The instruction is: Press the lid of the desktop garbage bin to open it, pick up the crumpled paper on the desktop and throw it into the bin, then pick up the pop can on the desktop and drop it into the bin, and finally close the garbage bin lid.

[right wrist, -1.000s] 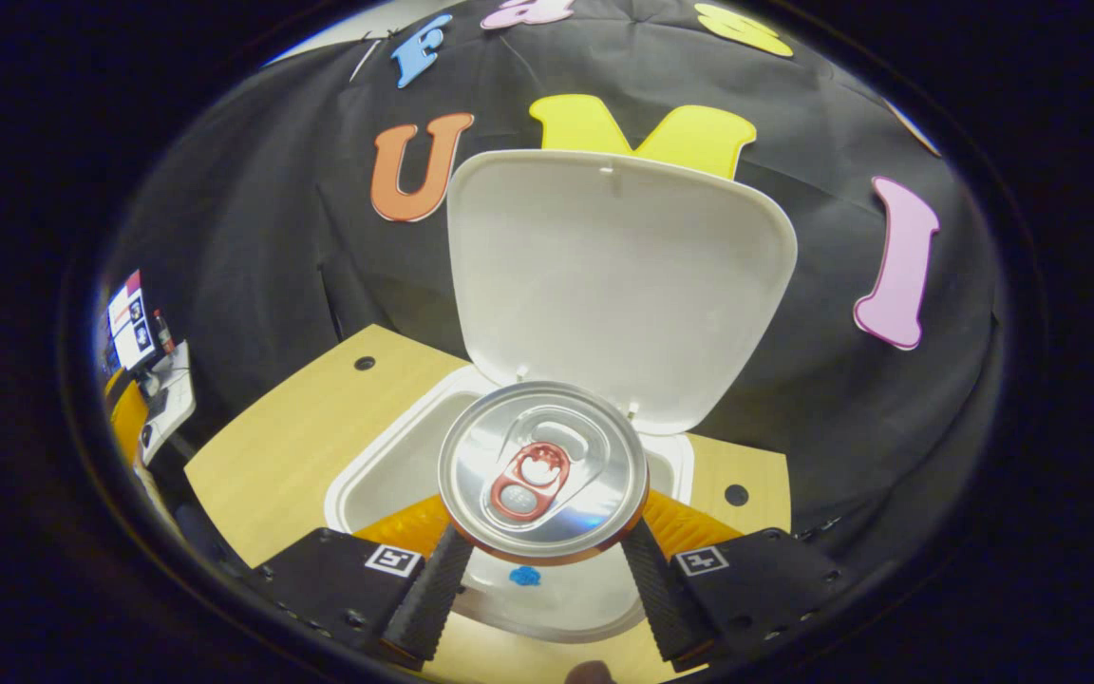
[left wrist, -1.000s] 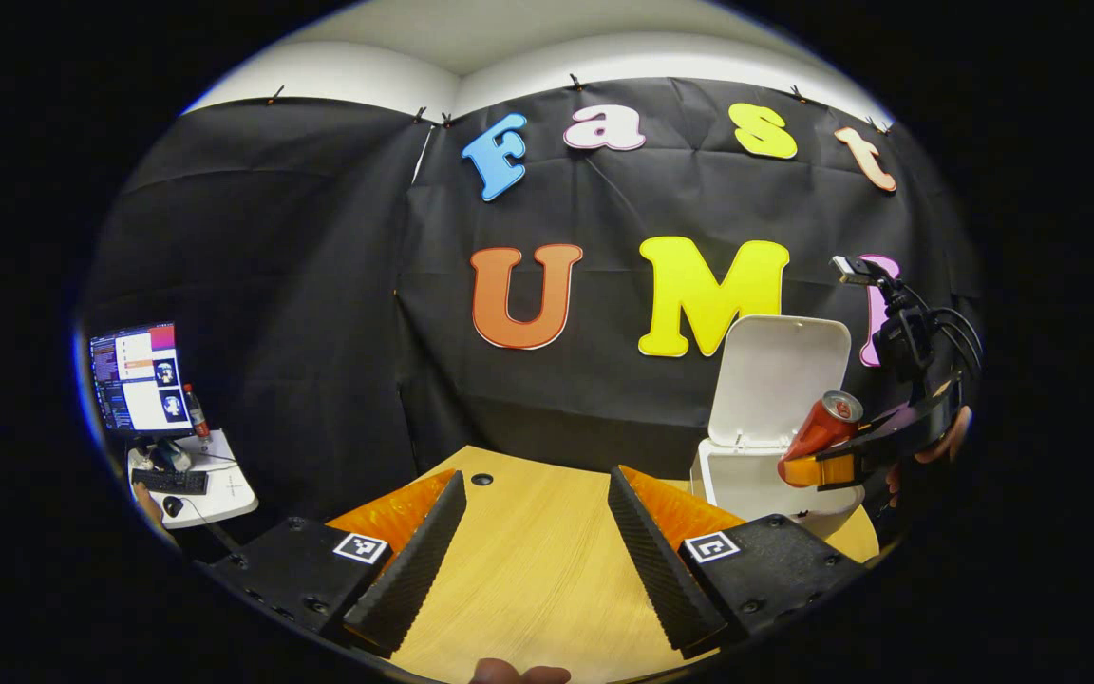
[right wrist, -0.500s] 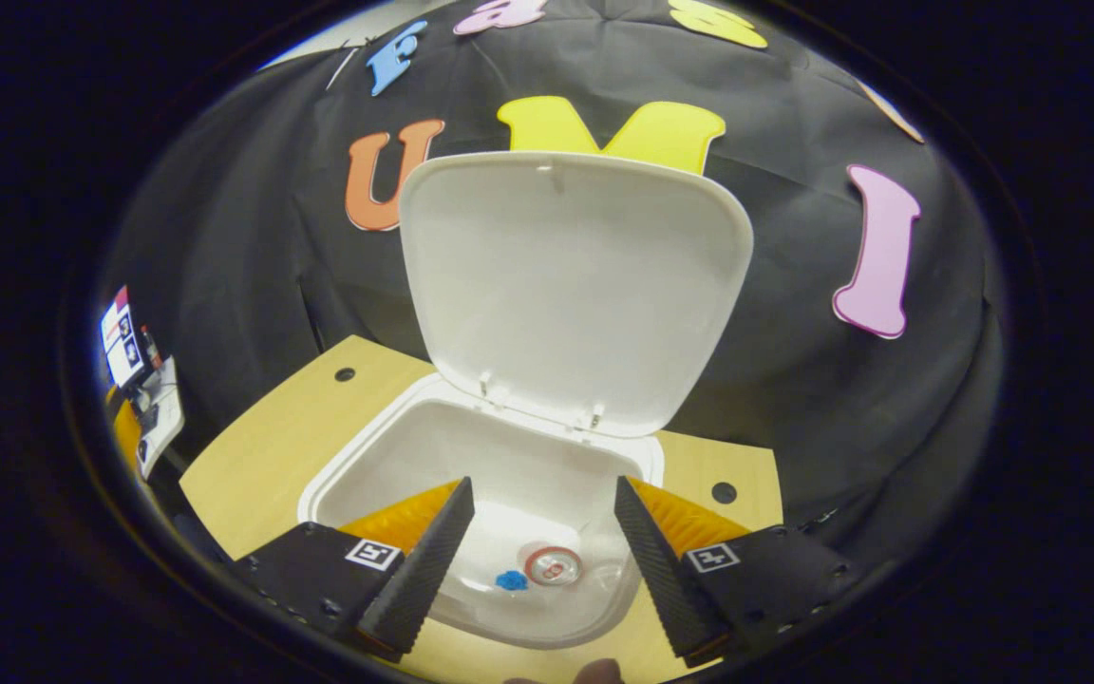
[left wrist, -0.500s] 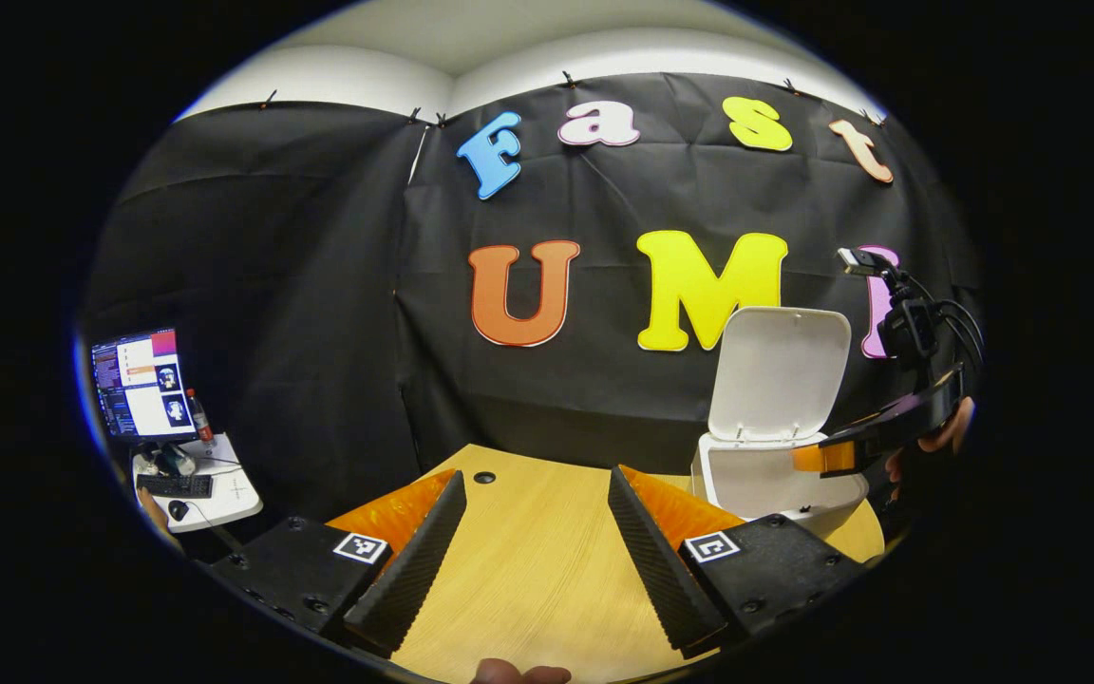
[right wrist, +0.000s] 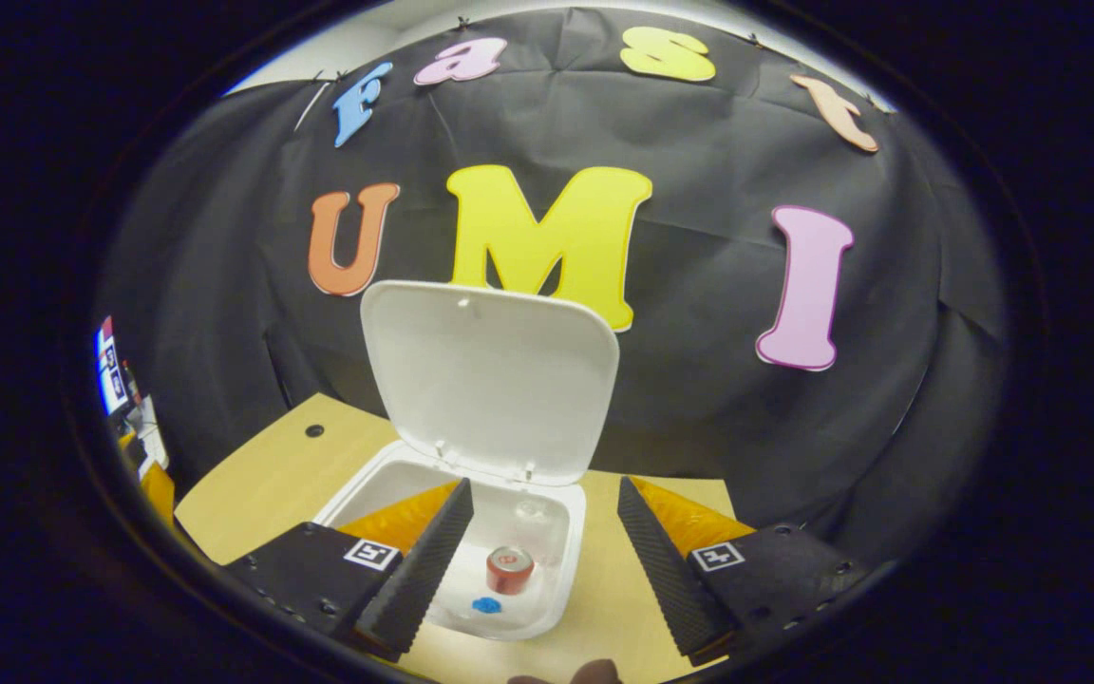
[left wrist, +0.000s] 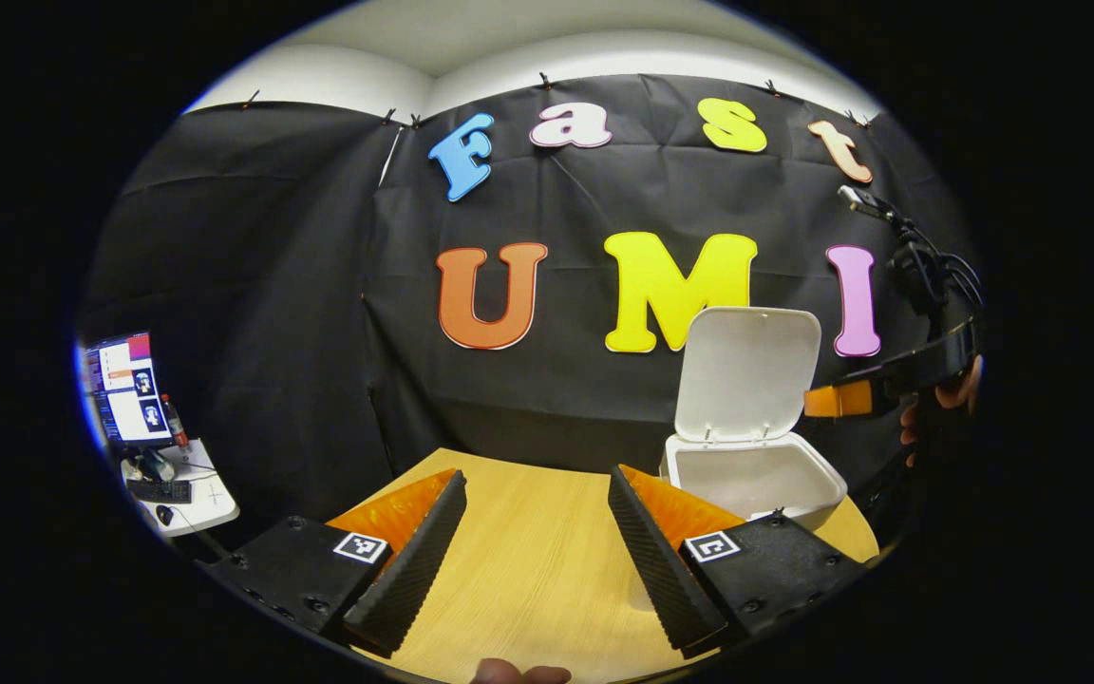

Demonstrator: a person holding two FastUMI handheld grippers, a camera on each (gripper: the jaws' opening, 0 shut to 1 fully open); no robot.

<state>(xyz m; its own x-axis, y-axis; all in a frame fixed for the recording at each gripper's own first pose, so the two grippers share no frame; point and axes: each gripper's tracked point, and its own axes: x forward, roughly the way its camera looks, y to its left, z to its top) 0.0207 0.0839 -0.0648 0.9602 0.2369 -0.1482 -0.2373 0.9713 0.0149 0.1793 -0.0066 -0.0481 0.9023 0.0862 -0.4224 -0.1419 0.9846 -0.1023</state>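
Observation:
The white desktop bin (right wrist: 368, 472) stands with its lid (right wrist: 490, 380) raised upright. Inside it lie the red pop can (right wrist: 510, 568) and a small blue scrap (right wrist: 485, 604), which may be the crumpled paper. My right gripper (right wrist: 544, 484) hangs open above the bin's mouth with nothing between its fingers. From the left gripper view the bin (left wrist: 751, 475) and its lid (left wrist: 746, 370) sit at the table's right end, with the right gripper (left wrist: 841, 399) high beside the lid in a hand (left wrist: 936, 408). My left gripper (left wrist: 536, 475) is open and holds nothing, low over the wooden table (left wrist: 528, 541).
A side desk (left wrist: 186, 484) with a lit monitor (left wrist: 124, 389), a keyboard and a bottle stands far left, off the table. The tabletop (right wrist: 262, 475) has a small round hole (right wrist: 308, 430) near its back edge. Black cloth walls close off the back.
My right gripper opened and let go of the can, which dropped into the bin. The gripper then rose and drew back from the bin. The left gripper hardly moved.

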